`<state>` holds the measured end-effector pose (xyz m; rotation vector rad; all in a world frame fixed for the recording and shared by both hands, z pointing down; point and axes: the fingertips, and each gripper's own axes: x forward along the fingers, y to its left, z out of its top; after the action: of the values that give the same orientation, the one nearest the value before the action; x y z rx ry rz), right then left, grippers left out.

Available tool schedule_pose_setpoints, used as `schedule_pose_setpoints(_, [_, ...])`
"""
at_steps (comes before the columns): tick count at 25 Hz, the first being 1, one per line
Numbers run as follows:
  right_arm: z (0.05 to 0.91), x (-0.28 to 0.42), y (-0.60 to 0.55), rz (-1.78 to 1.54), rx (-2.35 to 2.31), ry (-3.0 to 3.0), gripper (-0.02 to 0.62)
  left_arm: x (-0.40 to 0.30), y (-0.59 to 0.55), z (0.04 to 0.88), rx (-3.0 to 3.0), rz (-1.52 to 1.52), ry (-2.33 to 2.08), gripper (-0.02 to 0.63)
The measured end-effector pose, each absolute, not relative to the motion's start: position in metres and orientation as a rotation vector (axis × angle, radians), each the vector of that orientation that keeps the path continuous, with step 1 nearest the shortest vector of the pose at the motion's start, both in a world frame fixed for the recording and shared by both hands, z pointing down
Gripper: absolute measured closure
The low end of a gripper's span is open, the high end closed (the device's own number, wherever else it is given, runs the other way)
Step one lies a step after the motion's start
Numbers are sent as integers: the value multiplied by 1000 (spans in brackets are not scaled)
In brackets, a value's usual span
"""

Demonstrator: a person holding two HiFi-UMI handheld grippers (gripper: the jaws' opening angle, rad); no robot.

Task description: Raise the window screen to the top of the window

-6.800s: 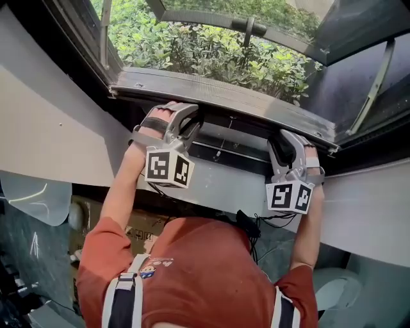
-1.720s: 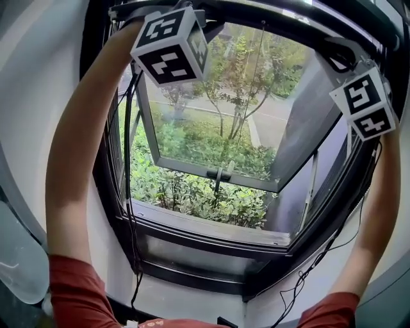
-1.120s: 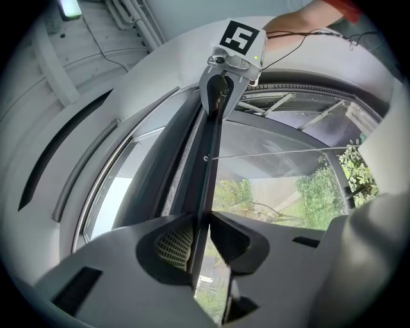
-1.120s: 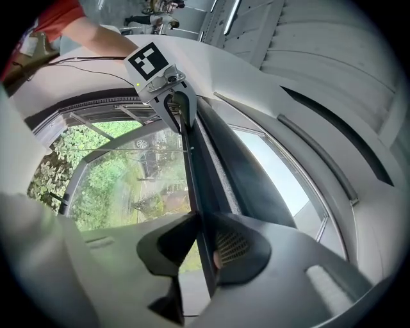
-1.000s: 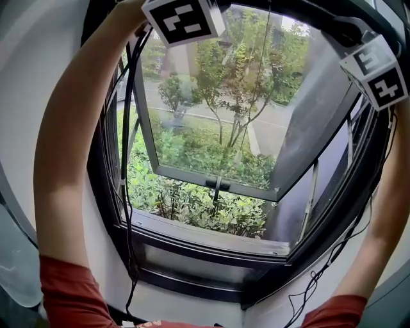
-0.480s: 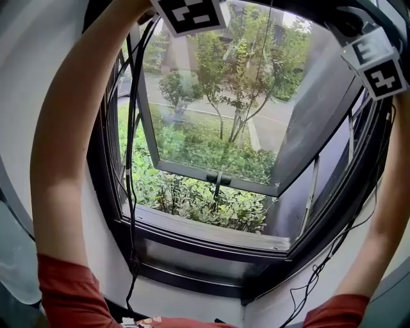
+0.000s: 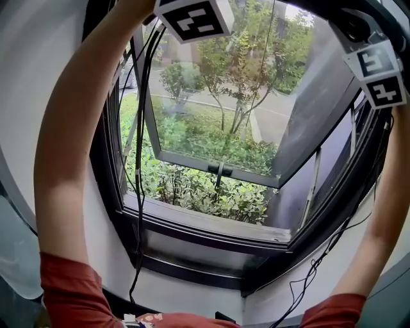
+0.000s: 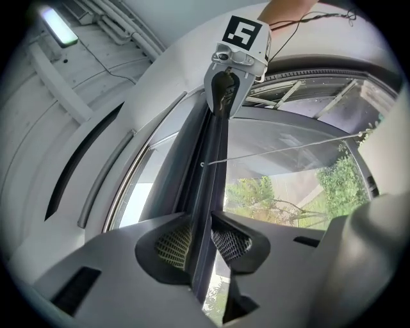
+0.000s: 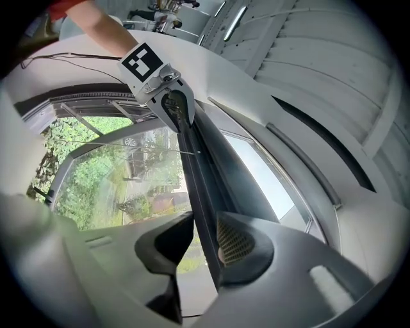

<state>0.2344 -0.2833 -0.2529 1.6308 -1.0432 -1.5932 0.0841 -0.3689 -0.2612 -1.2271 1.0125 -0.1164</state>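
Observation:
The window screen's dark bar (image 8: 208, 166) lies along the top of the window frame, and runs on as the bar (image 9: 205, 173). My left gripper (image 8: 204, 240) straddles it with both mesh pads against its sides; its jaws have just been opening. My right gripper (image 9: 206, 240) also has the bar between its jaws, which have just been opening; one pad touches, the other stands slightly off. Each gripper shows far along the bar in the other's view: right gripper (image 8: 234, 70), left gripper (image 9: 168, 96). In the head view only the marker cubes (image 7: 192, 18) (image 7: 378, 77) show, overhead.
Below, the glass sash (image 7: 218, 115) is swung outward over shrubs, above the grey sill (image 7: 211, 224). Black cables (image 7: 138, 160) hang down the left jamb. A thin pull cord (image 8: 288, 148) crosses the opening. The person's raised arms flank the window.
Several seconds ago both grippers held the bar at the sill; now it is at the top. Over the last second the cubes barely shifted and the view tilted slightly.

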Motion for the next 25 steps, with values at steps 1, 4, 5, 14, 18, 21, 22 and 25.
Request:
schedule_pose_setpoints(1, [-251, 234, -283, -1591, 1628, -1053, 476, 85, -369, -260, -1233, -106, 1007, 508])
schedule_pose_setpoints(4, [-245, 231, -285, -1587, 1620, -1079, 476, 87, -369, -253, -1235, -93, 1000, 508])
schedule_pose_setpoints(5, [-241, 230, -286, -1587, 1617, -1088, 476, 89, -368, -250, -1235, -89, 999, 508])
schedule_pose_setpoints(14, [-197, 229, -283, -1605, 1633, -1261, 477, 94, -359, -204, -1418, 87, 977, 508])
schedule_pose_setpoints(18, [-163, 228, -280, -1621, 1652, -1378, 477, 100, -360, -161, -1552, 179, 970, 508])
schedule_pose_setpoints(21, [-138, 229, -278, -1612, 1676, -1452, 477, 106, -355, -130, -1636, 247, 965, 509])
schedule_pose_setpoints(22, [-130, 228, -278, -1605, 1686, -1479, 477, 108, -354, -120, -1666, 270, 964, 509])
schedule_pose_setpoints(25, [-107, 227, -275, -1590, 1718, -1522, 477, 111, -350, -91, -1759, 335, 970, 508])
